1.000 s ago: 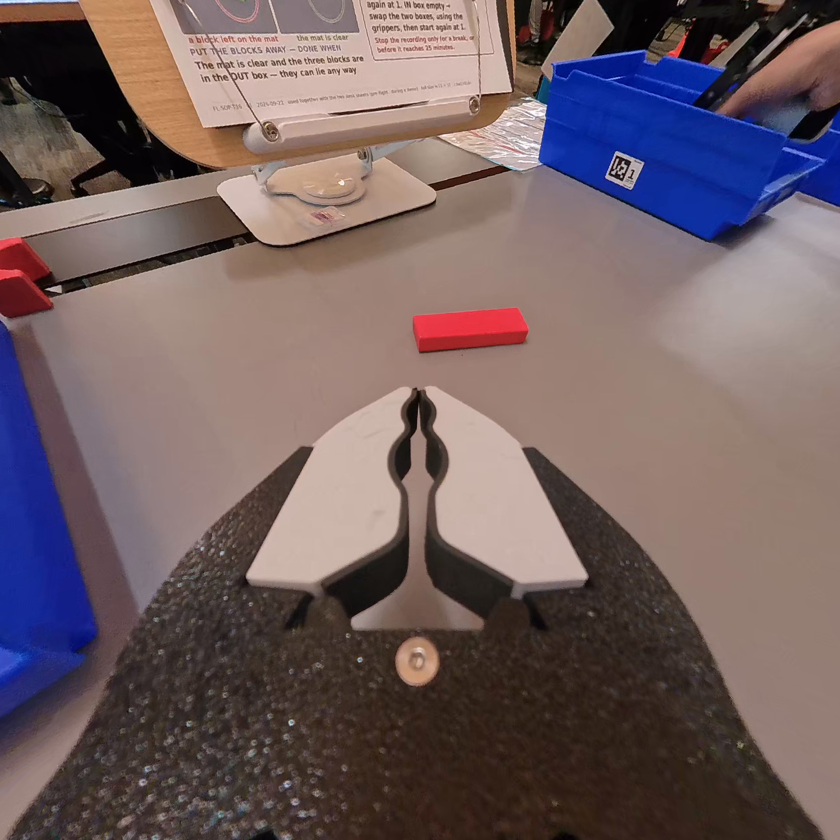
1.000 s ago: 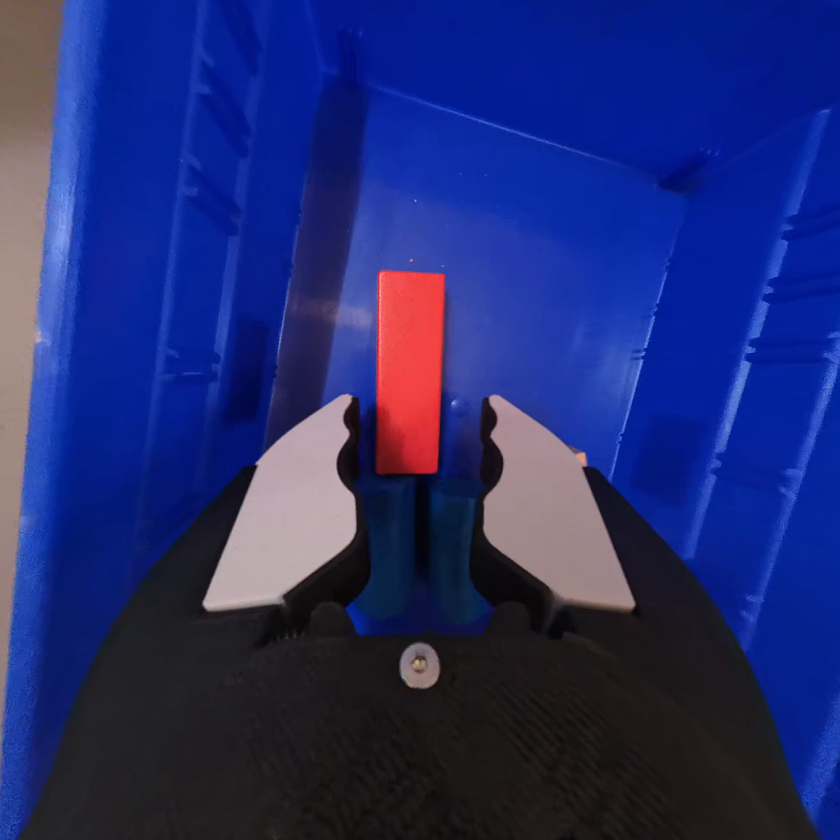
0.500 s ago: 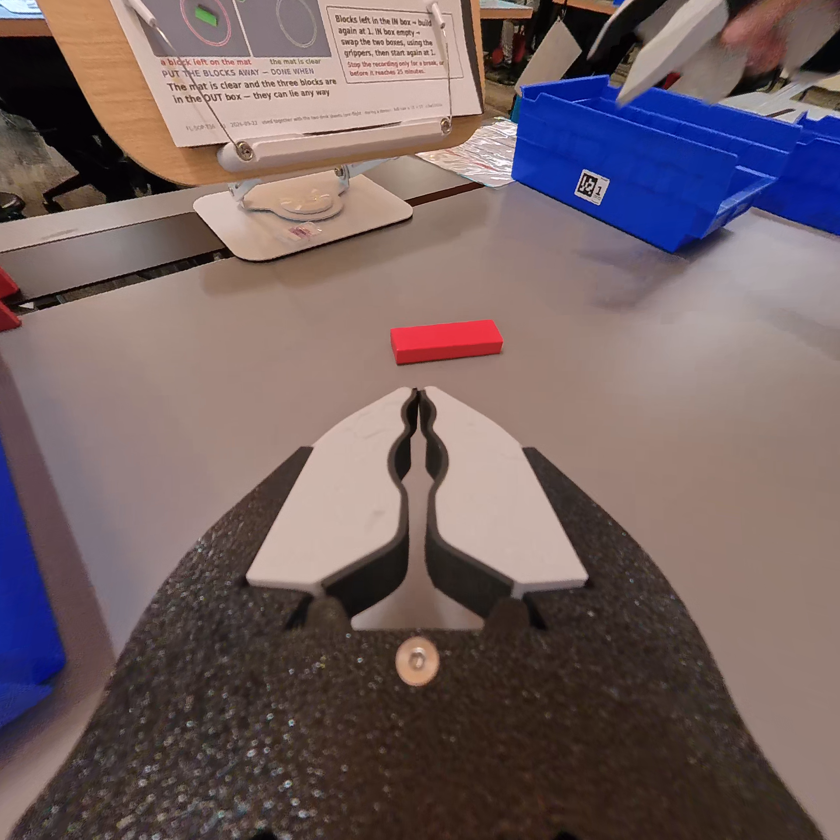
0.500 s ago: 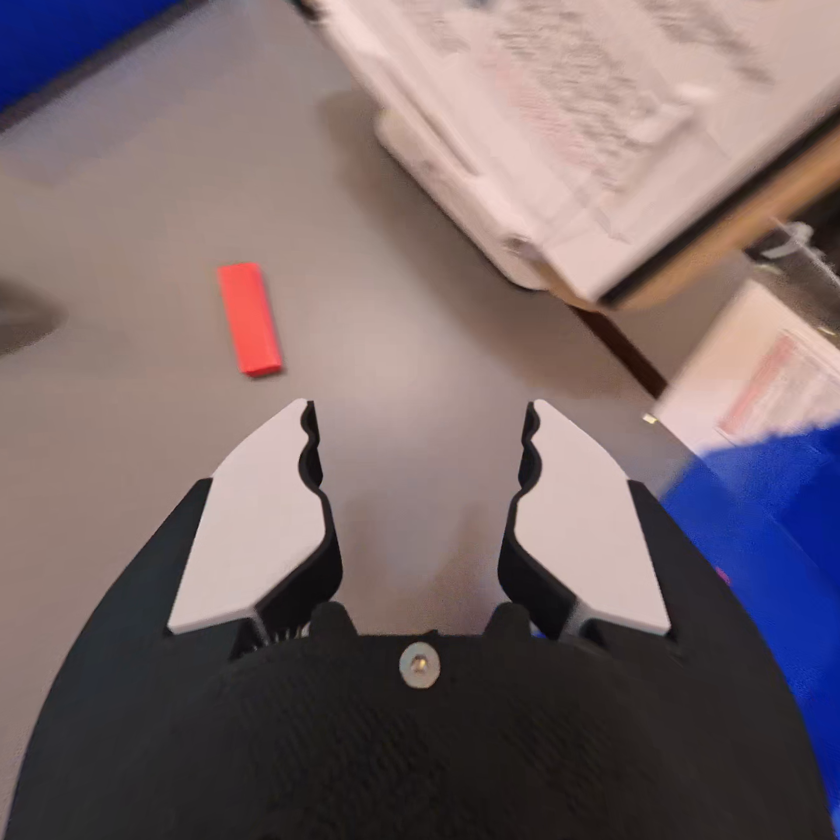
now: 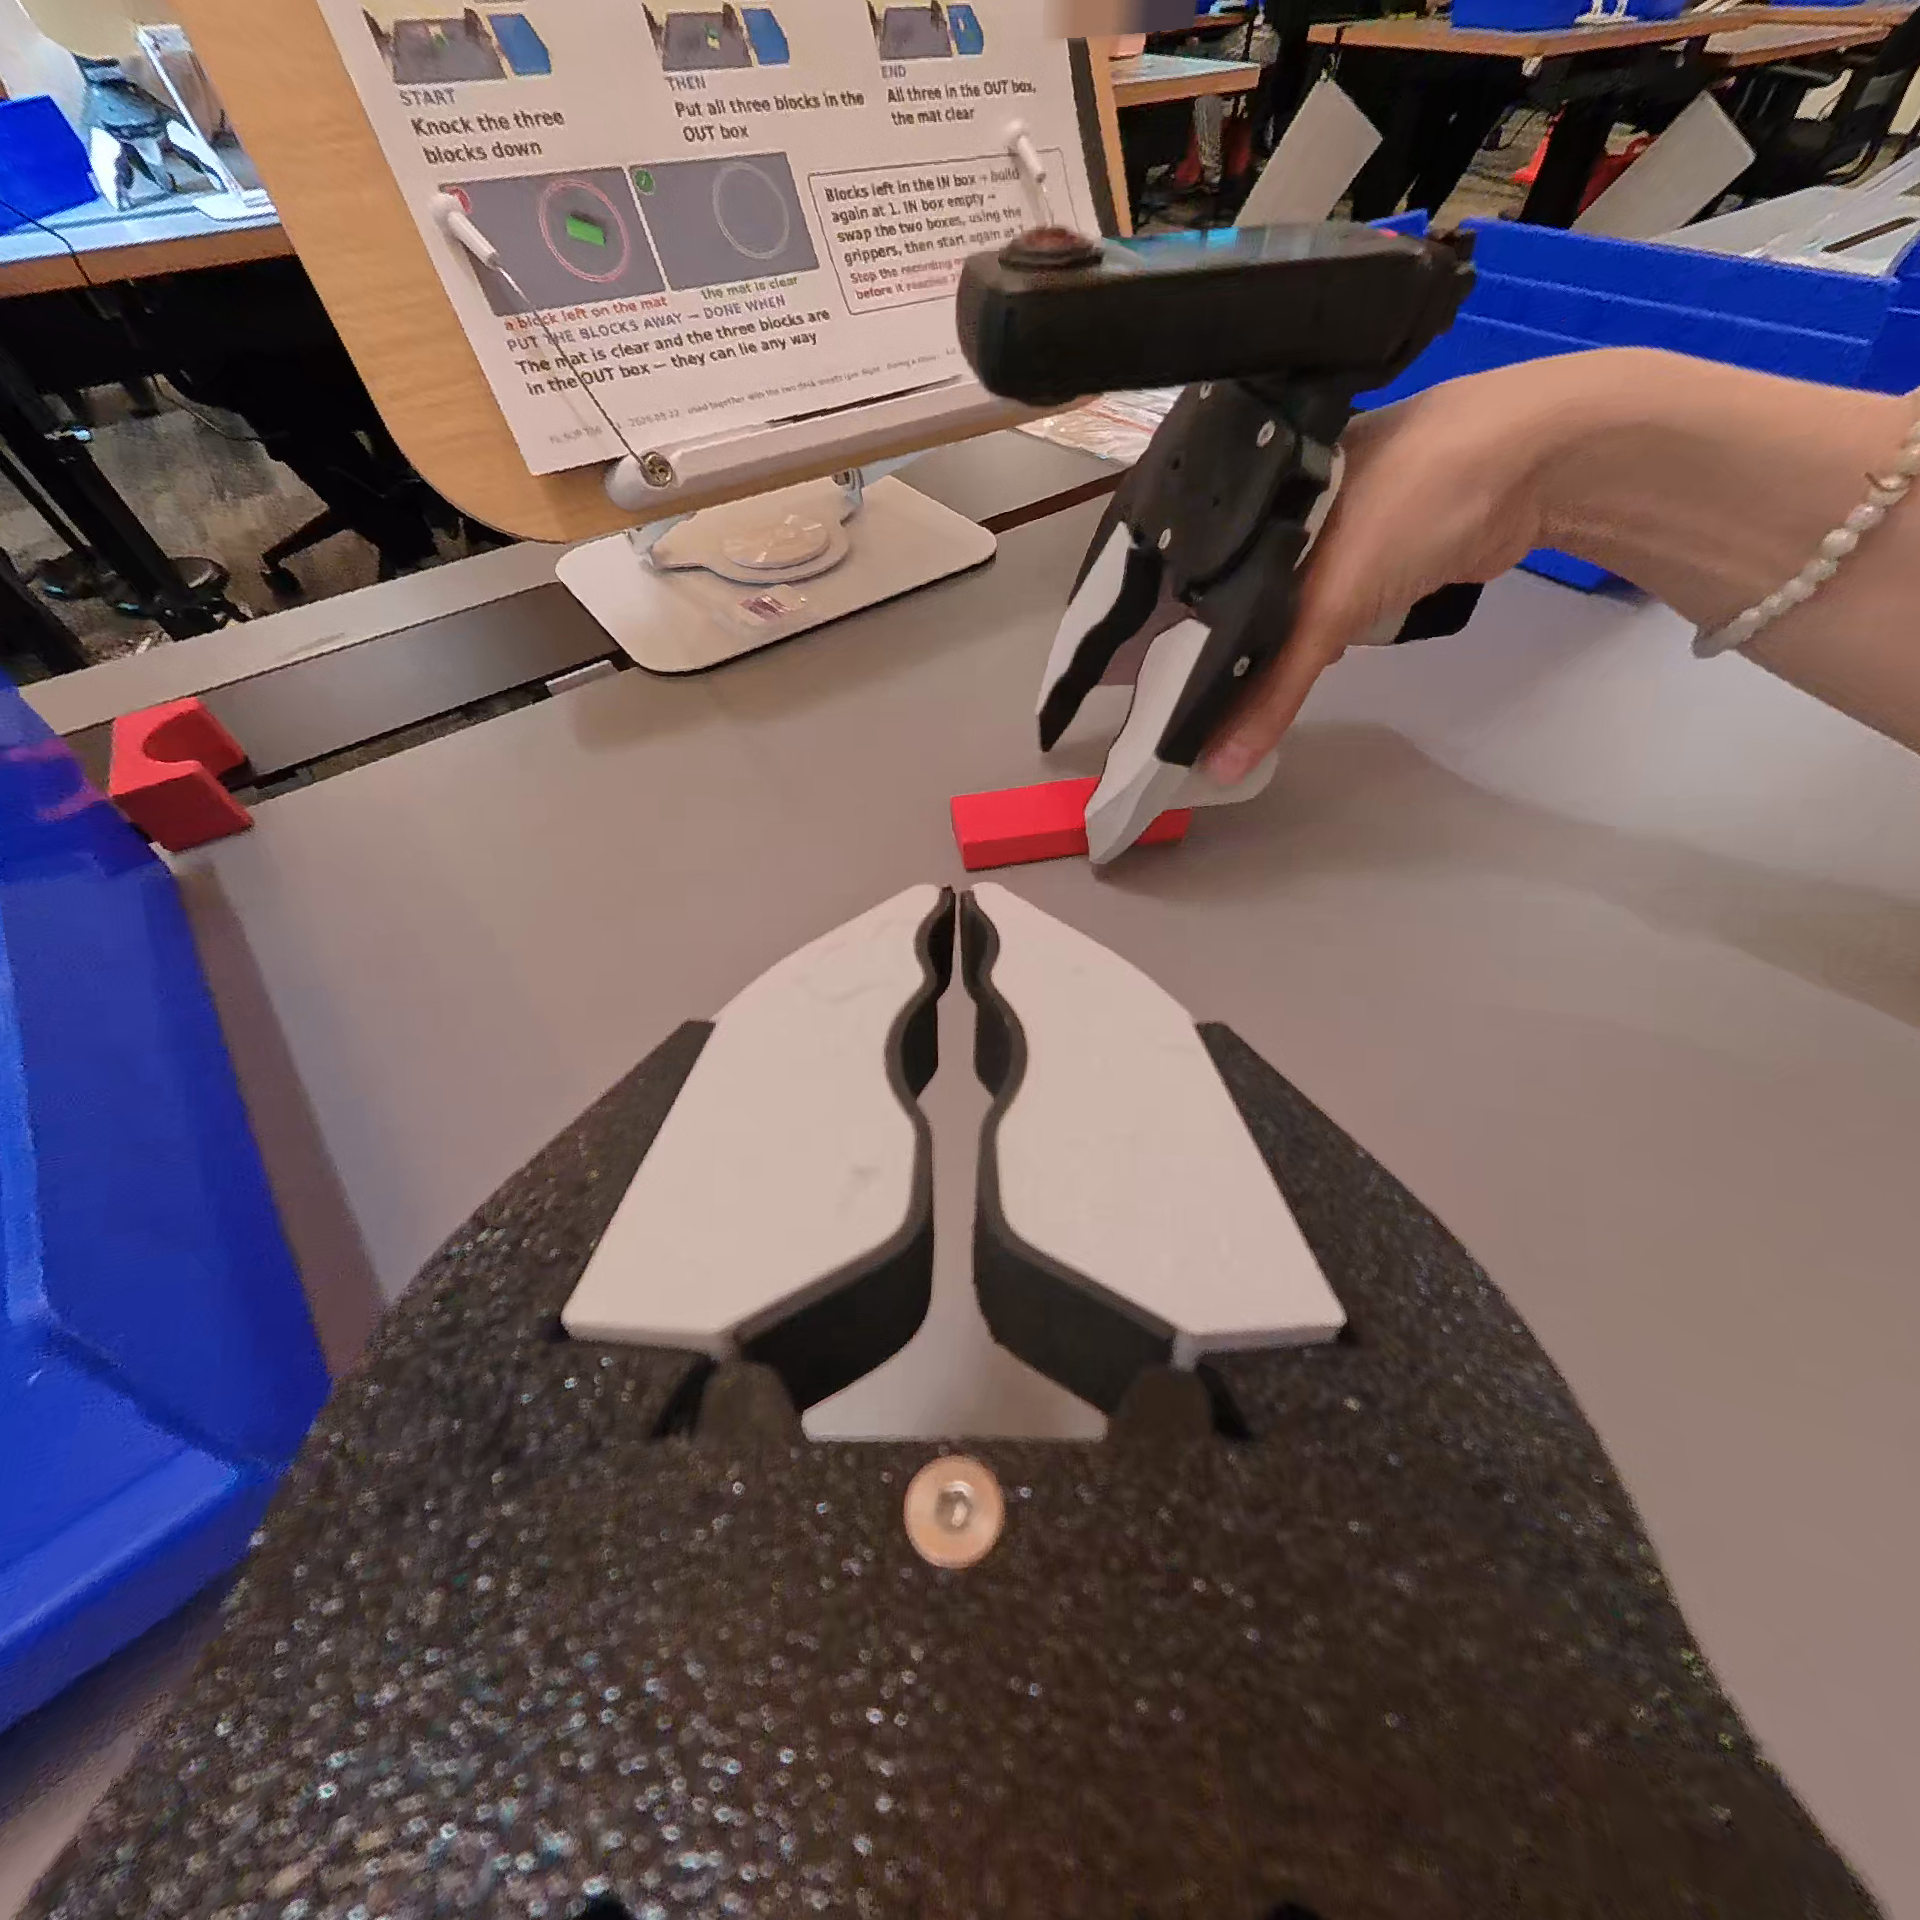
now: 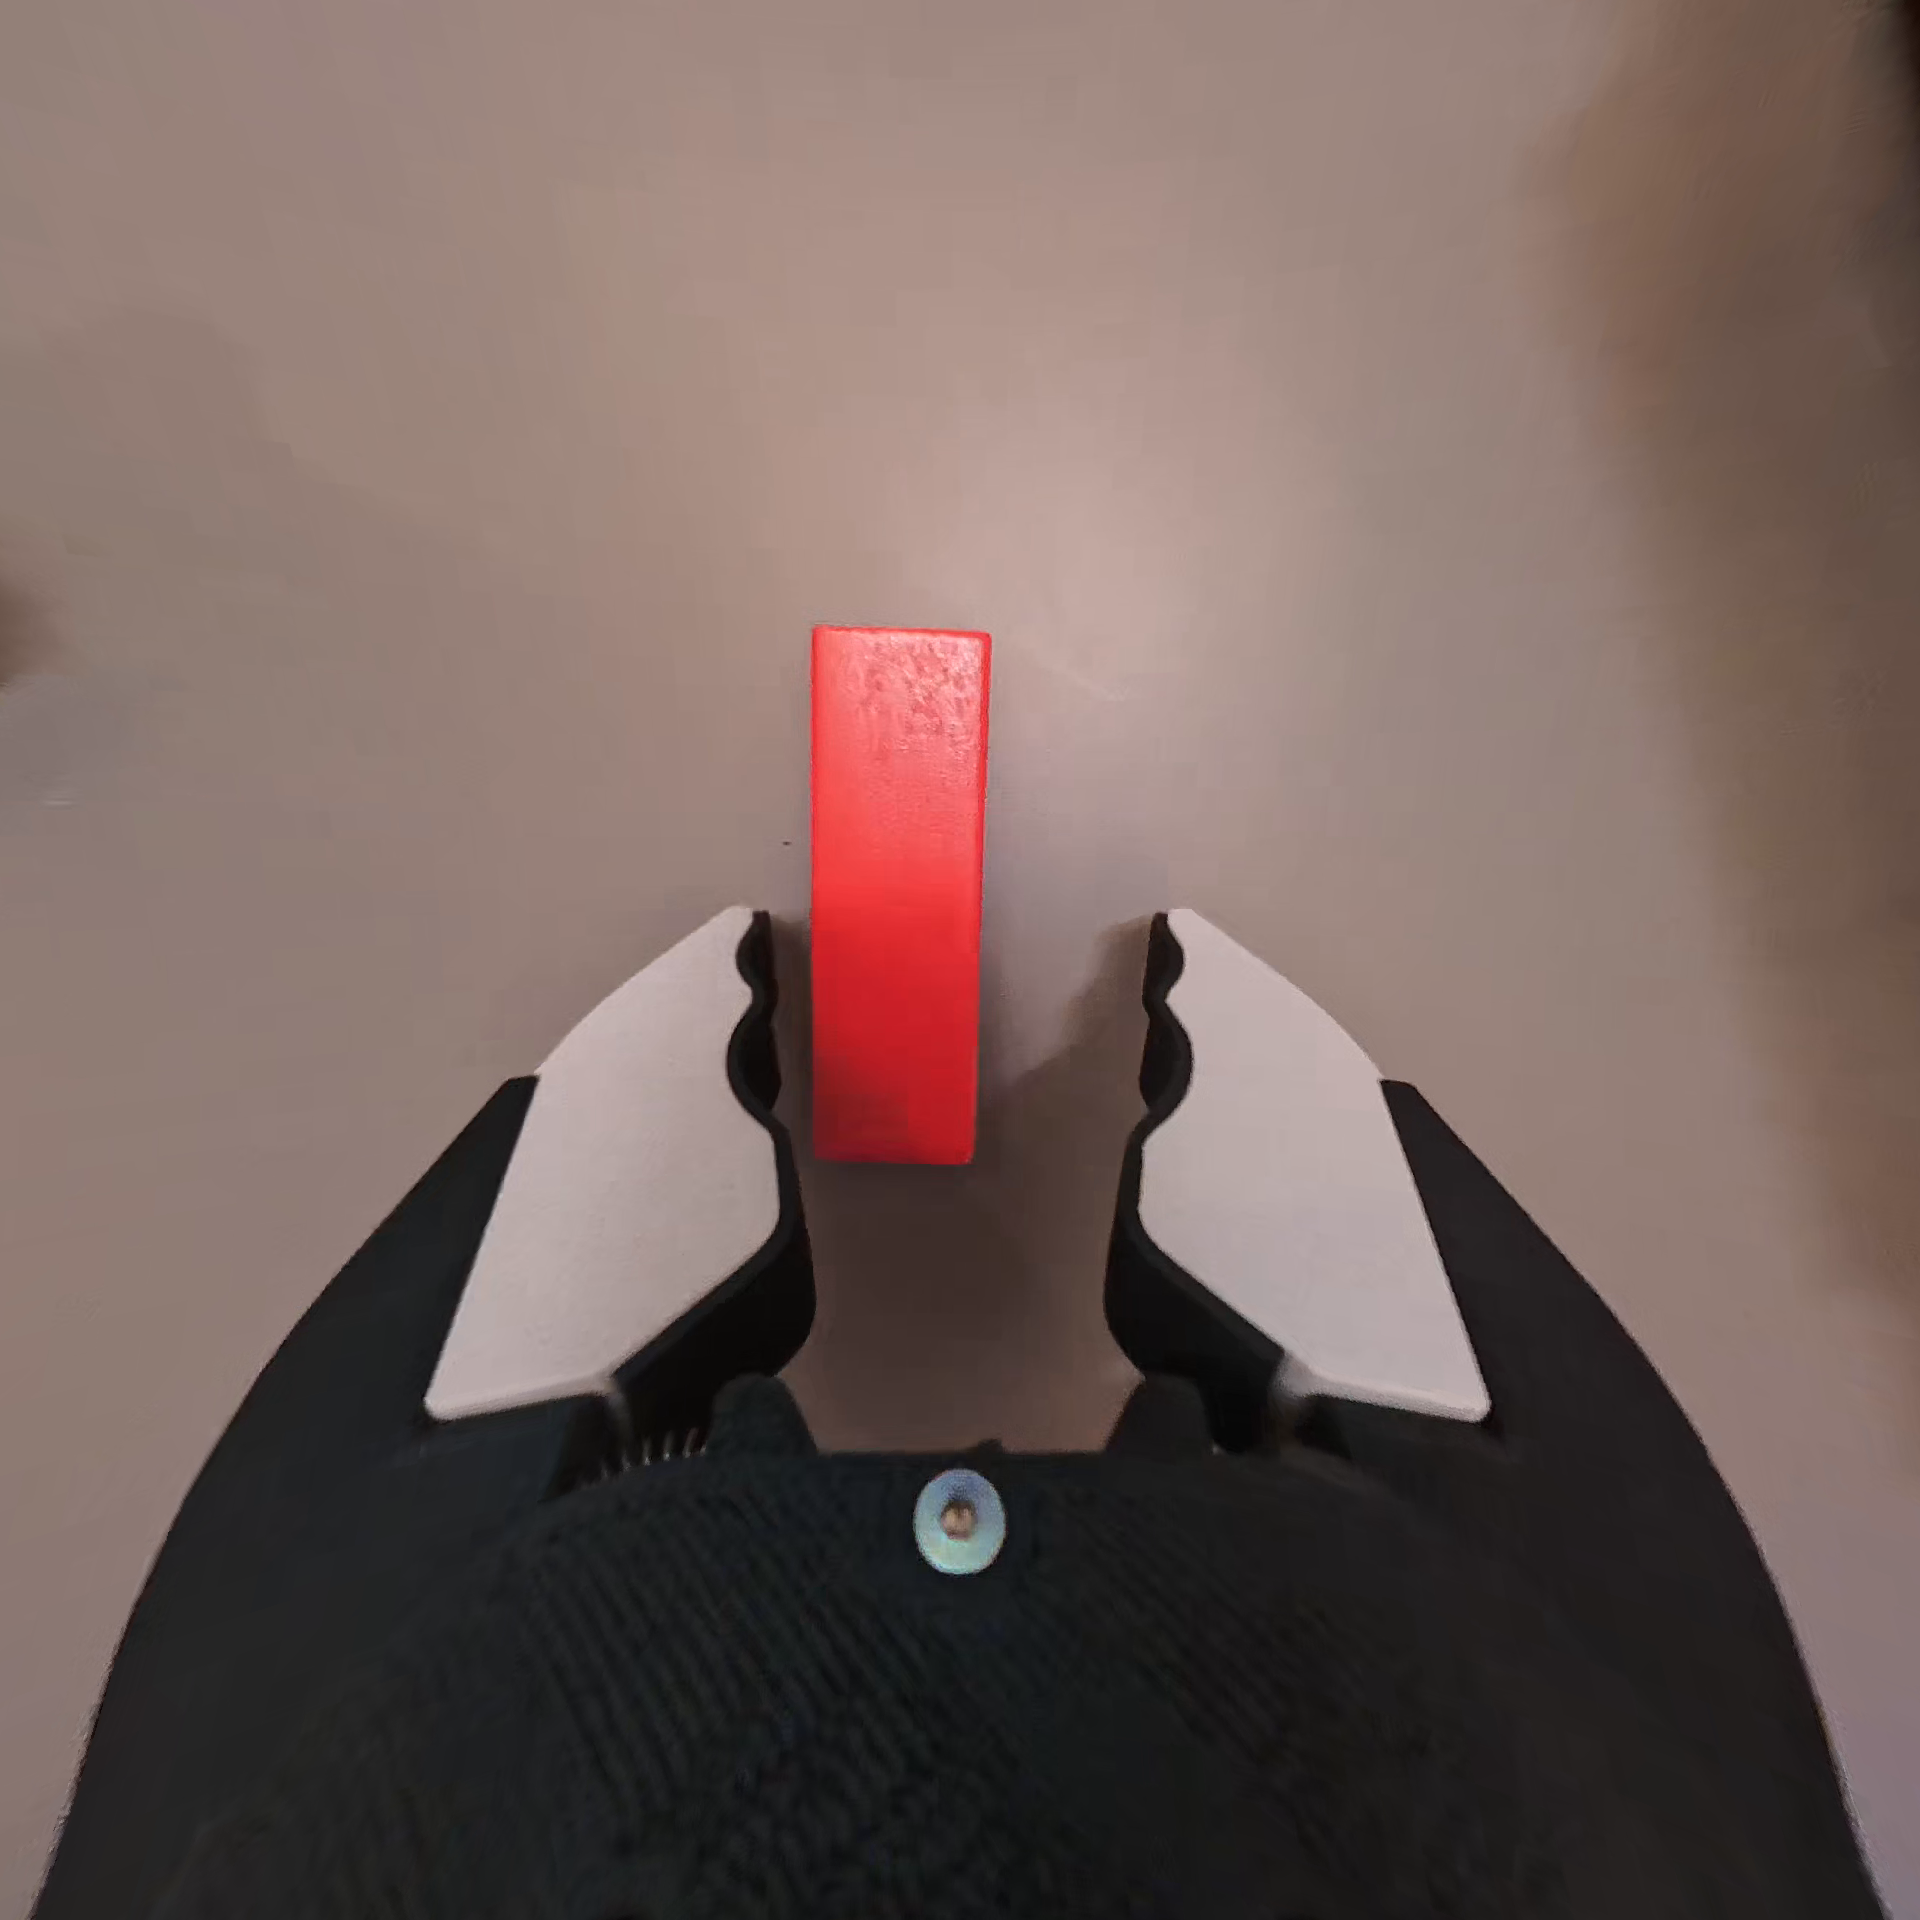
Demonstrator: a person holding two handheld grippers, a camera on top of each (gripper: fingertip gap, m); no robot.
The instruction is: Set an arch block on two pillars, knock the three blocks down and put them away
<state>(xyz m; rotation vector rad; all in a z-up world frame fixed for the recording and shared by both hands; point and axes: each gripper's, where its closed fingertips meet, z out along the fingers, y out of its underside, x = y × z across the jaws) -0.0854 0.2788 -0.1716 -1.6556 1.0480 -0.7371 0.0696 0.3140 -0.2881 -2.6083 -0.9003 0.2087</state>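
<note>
left gripper (image 5: 954,902): fingers together, empty, low over desk (image 5: 1507,1195) | red block (image 6: 896,894) flat mid-desk just beyond | right gripper (image 6: 958,920): out of blue bin (image 5: 1683,301) at far right edge a second ago, now tip-down over block, fingers apart, straddling its near end, left finger (image 6: 665,1091) closer, neither clearly touching

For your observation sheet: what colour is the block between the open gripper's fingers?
Red block; right wrist view shows it best.
</note>
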